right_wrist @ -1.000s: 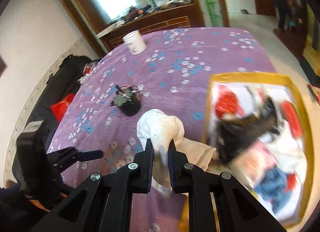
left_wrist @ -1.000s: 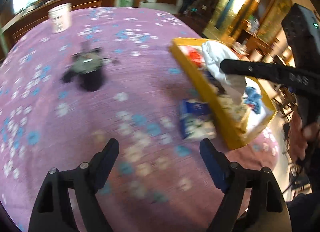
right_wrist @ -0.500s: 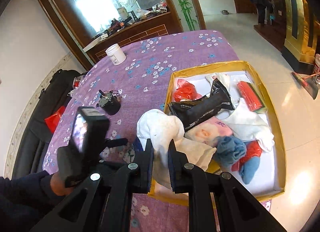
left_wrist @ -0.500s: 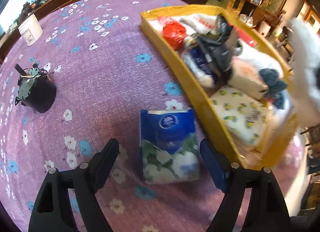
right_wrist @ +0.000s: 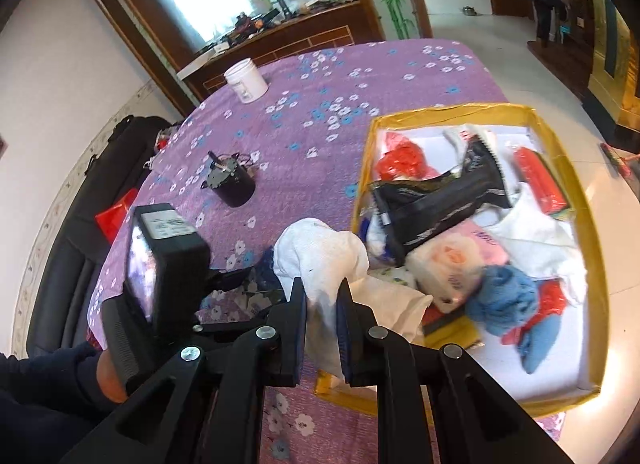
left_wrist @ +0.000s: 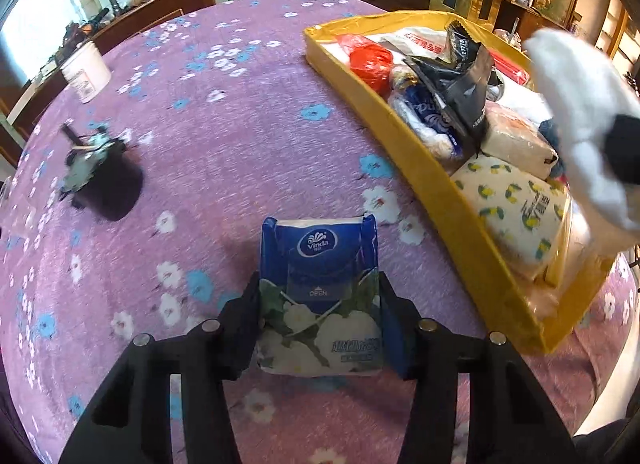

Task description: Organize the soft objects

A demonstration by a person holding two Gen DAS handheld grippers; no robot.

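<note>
Left gripper [left_wrist: 320, 300] fingers straddle the tissue pack [left_wrist: 319, 296], touching its sides; long axis runs along them. Yellow tray [left_wrist: 404, 131] sits right. Right gripper [right_wrist: 322, 300] pinches white cloth [right_wrist: 320, 256] above the tray's near edge.

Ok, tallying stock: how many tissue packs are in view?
4: Vinda pack on the cloth between the left jaws; lemon-print pack, pink pack, blue pack in the yellow tray. More may be hidden.

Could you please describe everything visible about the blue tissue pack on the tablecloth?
The tissue pack is a soft plastic-wrapped packet, blue on top with a Vinda logo and an OPEN tab, white flowers and green leaves below. It lies flat on the purple floral tablecloth, just outside the yellow tray, between the left gripper fingers, which touch its sides.
</note>
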